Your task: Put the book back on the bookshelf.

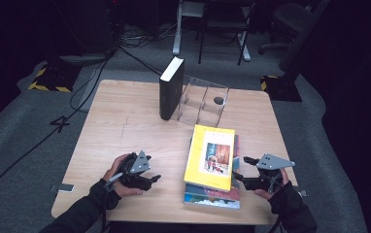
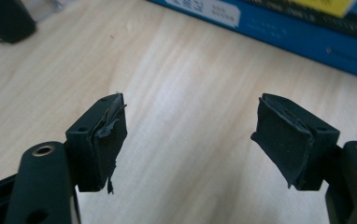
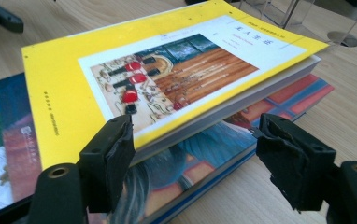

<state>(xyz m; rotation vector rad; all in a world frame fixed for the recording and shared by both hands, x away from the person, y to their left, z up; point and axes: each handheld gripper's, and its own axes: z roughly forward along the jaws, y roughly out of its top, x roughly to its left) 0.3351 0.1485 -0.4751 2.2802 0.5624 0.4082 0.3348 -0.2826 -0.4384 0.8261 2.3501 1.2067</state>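
A yellow book (image 1: 210,154) with a picture on its cover lies on top of a short stack on the wooden table (image 1: 125,126); beneath it is a book with a colourful cover and a blue spine (image 1: 211,198). My right gripper (image 1: 241,168) is at the stack's right side, open. In the right gripper view its jaws (image 3: 195,122) straddle the near page edge of the yellow book (image 3: 176,70) without pressing on it. My left gripper (image 1: 150,180) is to the left of the stack, open and empty (image 2: 190,105) over bare wood, with the blue spine (image 2: 279,32) just beyond.
A thick black book (image 1: 171,90) stands upright against a clear plastic rack (image 1: 203,104) at the table's far middle. A small dark round object (image 1: 218,100) lies by the rack. Chairs, cables and stands are on the floor beyond the table.
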